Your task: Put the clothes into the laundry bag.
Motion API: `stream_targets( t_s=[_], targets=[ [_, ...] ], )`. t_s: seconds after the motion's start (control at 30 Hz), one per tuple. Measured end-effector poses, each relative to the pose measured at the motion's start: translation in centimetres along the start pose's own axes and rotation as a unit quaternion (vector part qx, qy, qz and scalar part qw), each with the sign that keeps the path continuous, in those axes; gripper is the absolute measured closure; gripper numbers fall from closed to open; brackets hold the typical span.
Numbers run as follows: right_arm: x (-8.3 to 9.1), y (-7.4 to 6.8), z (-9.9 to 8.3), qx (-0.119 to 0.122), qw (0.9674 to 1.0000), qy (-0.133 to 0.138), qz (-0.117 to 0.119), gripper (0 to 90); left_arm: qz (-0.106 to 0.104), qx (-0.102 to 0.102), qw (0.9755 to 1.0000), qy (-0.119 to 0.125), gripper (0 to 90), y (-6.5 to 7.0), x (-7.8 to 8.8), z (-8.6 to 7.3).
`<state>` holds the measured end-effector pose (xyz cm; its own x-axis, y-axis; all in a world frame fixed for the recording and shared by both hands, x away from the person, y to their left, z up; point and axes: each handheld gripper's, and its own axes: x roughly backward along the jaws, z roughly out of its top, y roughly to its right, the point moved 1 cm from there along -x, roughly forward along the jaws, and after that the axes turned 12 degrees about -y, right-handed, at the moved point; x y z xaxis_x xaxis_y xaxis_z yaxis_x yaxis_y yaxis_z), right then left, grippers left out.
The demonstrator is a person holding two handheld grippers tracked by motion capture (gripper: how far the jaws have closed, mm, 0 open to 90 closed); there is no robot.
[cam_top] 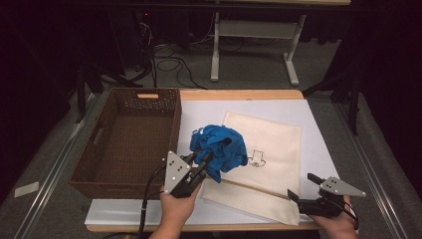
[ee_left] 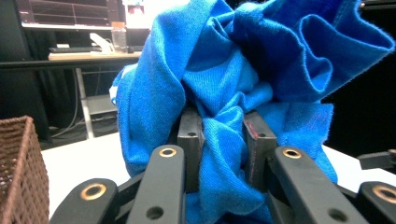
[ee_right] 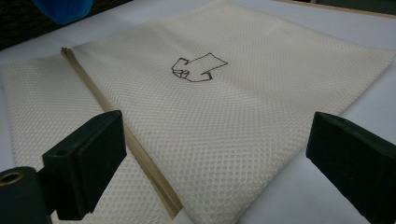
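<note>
Wide surface [cam_top: 308, 129], empty basket [cam_top: 127, 144] at its left, cream mesh bag [cam_top: 268, 144] flat, zipper near the right hand-held gripper [cam_top: 301, 186], jaws apart. Left hand-held gripper [cam_top: 201, 159] pinches the bunched blue cloth [cam_top: 221, 147] aloft over the bag's edge, probably to stuff it inside.

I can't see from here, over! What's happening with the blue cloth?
Left tongs shut on blue cloth, lifted. Right tongs open over cream bag. Basket beside it, nothing in the way.
</note>
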<state>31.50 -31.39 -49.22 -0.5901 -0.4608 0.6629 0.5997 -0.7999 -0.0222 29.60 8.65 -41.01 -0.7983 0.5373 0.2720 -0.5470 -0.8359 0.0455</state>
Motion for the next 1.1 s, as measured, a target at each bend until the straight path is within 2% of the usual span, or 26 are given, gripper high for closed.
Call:
stream_targets(
  t_s=[0.13,0.2,0.27,0.33,0.43,0.5,0.6,0.7,0.8,0.97,1.1],
  targets=[
    [0.0,-0.4,0.1,0.012,0.9999,0.005,0.008,14.2,-0.005,0.001,1.0000,-0.005,73.3,0.5,1.2,-1.2],
    [-0.1,-0.6,0.1,0.013,0.9998,0.005,0.012,15.5,-0.005,-0.003,1.0000,-0.006,73.2,0.8,1.7,-1.9],
    [-0.4,-0.9,0.3,0.016,0.9997,0.000,0.019,17.4,-0.009,0.001,0.9999,-0.006,73.2,0.8,2.1,-2.5],
    [-0.7,-1.3,0.5,0.017,0.9995,-0.009,0.027,18.7,-0.011,0.002,0.9999,-0.001,73.1,0.8,2.4,-2.9],
    [-1.2,-1.8,1.1,0.012,0.9991,-0.010,0.038,20.3,-0.011,0.015,0.9998,0.009,73.0,0.4,2.9,-3.3],
    [-1.5,-2.2,1.6,0.012,0.9991,-0.009,0.041,20.2,-0.006,0.010,0.9998,0.013,73.0,0.3,3.1,-3.5],
    [-2.2,-2.7,2.2,0.016,0.9986,-0.017,0.048,20.2,-0.009,0.011,0.9998,0.015,73.0,0.2,3.2,-3.7],
    [-3.2,-3.2,2.9,0.036,0.9979,-0.034,0.040,20.6,-0.010,0.002,0.9999,0.013,72.9,0.3,3.1,-3.8],
    [-3.9,-3.3,3.5,0.047,0.9971,-0.049,0.036,22.0,-0.009,-0.002,0.9999,0.012,72.7,0.3,3.1,-3.8],
    [-5.5,-3.2,4.6,0.045,0.9962,-0.064,0.038,25.8,-0.013,0.001,0.9999,0.008,72.6,0.2,3.0,-4.0],
    [-6.0,-3.3,4.3,0.041,0.9961,-0.069,0.036,28.3,-0.013,-0.001,0.9999,0.009,72.6,0.5,3.0,-3.9]
  ],
)
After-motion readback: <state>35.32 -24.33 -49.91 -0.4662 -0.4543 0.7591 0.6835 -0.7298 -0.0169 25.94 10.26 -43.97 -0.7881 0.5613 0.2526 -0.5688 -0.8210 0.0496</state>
